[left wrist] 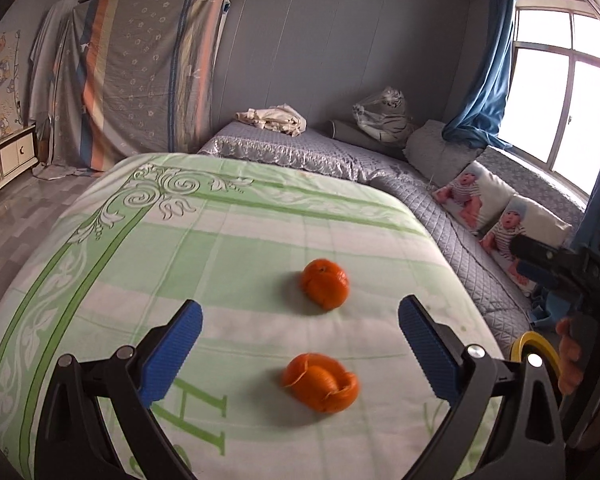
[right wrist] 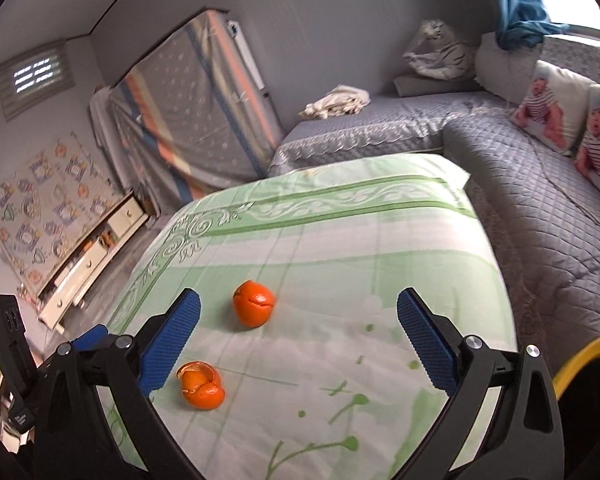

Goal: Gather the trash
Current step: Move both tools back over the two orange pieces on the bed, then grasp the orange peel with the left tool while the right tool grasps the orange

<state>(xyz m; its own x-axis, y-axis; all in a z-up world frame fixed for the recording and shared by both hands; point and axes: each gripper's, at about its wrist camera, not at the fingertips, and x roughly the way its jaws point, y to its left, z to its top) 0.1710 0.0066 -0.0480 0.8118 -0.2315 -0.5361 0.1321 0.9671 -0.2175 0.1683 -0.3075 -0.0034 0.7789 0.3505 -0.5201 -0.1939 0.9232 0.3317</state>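
- The green-and-white cloth (left wrist: 260,240) covers a surface; all places below are given from it. Its far edge meets the grey quilted sofa (left wrist: 440,208), and its left edge drops to the floor.
- The left gripper (left wrist: 300,344) hovers over the near part of the cloth, jaws wide apart, holding nothing.
- The right gripper (right wrist: 299,338) hovers over the cloth's right half, also wide open and empty, with bare cloth below it.
- A yellow-rimmed container (right wrist: 580,356) stands just beyond the cloth's near right edge.
- Two pieces of orange peel lie on the cloth: the near peel (left wrist: 321,382) is between the left fingers, the far peel (left wrist: 325,283) is beyond them, well apart.
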